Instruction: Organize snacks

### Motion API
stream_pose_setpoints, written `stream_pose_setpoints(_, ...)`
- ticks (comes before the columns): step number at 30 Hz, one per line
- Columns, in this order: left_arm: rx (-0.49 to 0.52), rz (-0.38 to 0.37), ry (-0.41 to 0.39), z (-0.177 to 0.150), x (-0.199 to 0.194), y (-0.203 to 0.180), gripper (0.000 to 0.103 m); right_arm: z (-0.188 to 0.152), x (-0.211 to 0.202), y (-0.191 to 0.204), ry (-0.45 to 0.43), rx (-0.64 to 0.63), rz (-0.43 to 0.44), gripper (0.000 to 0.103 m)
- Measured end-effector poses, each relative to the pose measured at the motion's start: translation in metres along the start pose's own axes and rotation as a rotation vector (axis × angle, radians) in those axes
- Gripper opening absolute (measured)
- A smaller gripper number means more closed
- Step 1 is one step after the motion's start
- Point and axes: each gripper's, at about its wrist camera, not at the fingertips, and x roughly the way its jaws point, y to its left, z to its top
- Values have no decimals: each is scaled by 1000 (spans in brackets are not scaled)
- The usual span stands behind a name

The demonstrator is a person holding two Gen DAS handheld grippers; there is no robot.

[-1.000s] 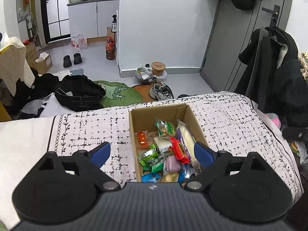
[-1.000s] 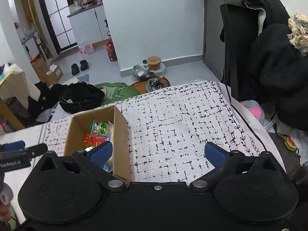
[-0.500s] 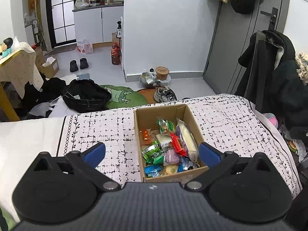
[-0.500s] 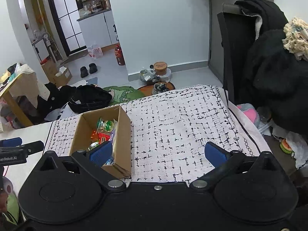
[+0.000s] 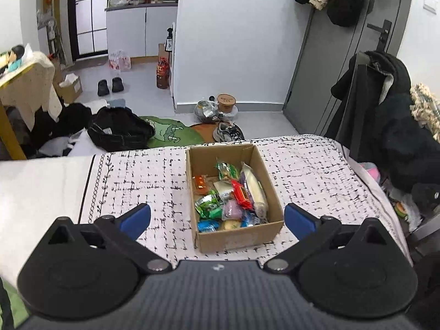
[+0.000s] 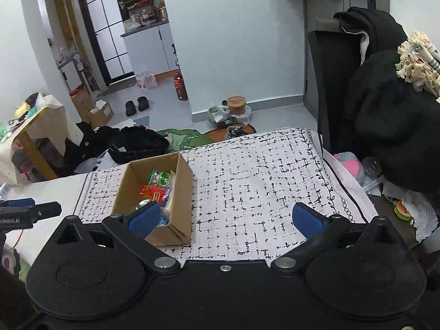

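Observation:
An open cardboard box (image 5: 272,189) (image 6: 183,192) stands on the patterned tablecloth (image 5: 143,181) (image 6: 255,187). Several wrapped snacks (image 5: 233,195) (image 6: 156,184) fill it, among them green, red, orange, blue and pale packets. My left gripper (image 5: 217,220) hangs wide open above the box's near end, holding nothing. My right gripper (image 6: 225,217) is also wide open and holds nothing; its left fingertip (image 6: 144,218) overlaps the box's near corner in the view. In the right wrist view the left gripper (image 6: 30,213) shows at the left edge.
The tablecloth's far edge drops to a floor with a black bag (image 5: 121,132), a green rug (image 5: 176,134), shoes (image 5: 227,133) and a round tub (image 5: 227,101). Dark coats (image 5: 390,126) hang on a rack at the right. A yellow table (image 6: 33,132) stands left.
Both grippers have pulled back and risen, so the whole box now shows in front of them. The left gripper's jaws spread slightly wider. Snacks stayed in the box.

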Motion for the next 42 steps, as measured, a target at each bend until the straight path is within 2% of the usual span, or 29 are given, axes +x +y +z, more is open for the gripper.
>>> stream_pose_setpoints(13,32,-44,-34,-7,-30,-17,103,-13,-27,9,-8,-61,58,103)
stream_pose_setpoints(26,65,-38,-51,-16,-50,-26,103,-23,-46,7,-21,-79,95,103)
stream_pose_setpoints(36,-3,-33,-44,-24,-55,-27,103,-25,-54,-2,-27,-54,91,103)
stream_pose_setpoints(42,5,-27,-51,-24,-56,-31,103,-26,-52,-5,-24,-38,97,103)
